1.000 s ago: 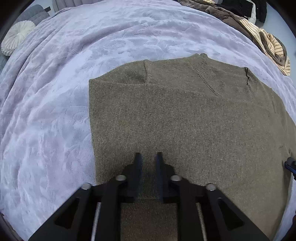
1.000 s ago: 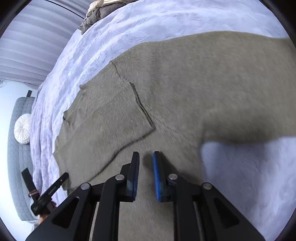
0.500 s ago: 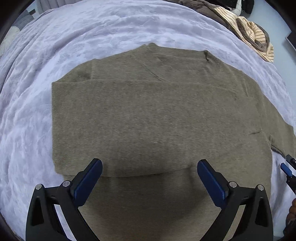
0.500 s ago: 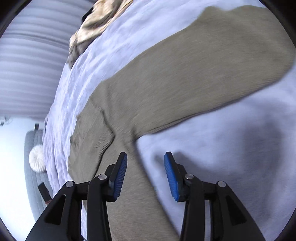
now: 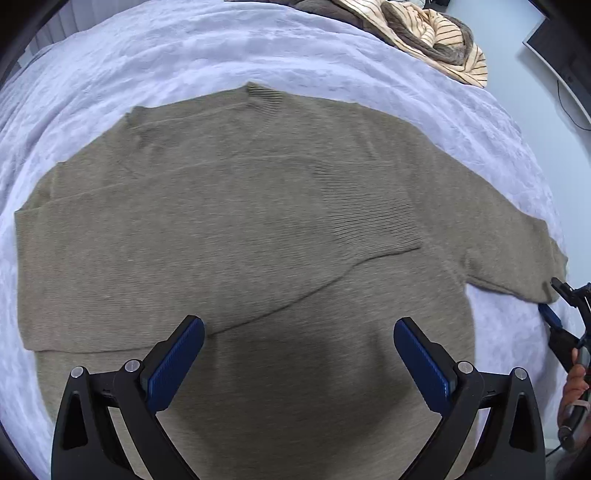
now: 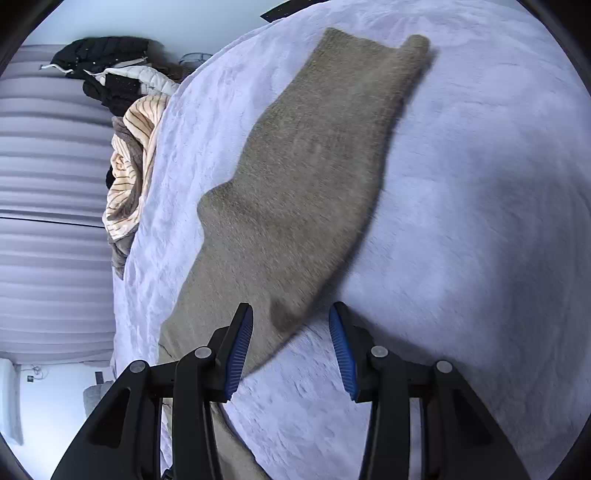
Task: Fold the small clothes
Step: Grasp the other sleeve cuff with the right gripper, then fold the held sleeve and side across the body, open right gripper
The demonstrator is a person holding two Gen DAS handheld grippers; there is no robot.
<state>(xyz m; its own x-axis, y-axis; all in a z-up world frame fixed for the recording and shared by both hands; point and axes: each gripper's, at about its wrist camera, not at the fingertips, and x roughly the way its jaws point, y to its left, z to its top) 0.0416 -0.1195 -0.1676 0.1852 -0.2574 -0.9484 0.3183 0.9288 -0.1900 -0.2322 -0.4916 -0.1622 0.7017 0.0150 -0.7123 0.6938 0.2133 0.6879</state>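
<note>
An olive knit sweater lies flat on the lavender fleece blanket. One sleeve is folded across its chest, and the other sleeve stretches out sideways. My left gripper hovers over the sweater's lower body, open wide with nothing between its blue pads. My right gripper stands open over the outstretched sleeve. The sleeve's lower edge lies under the gap, and the pads do not press it. In the left wrist view the right gripper shows at the sleeve's cuff, held by a hand.
A heap of clothes sits at the bed's far edge, with a cream striped garment and a black jacket. A ribbed grey curtain hangs beyond it. A dark screen stands past the bed's corner.
My left gripper went from nearly shut to wide open and slid sideways across the sweater. The right gripper's jaws widened, and it rolled and travelled from the body out along the sleeve.
</note>
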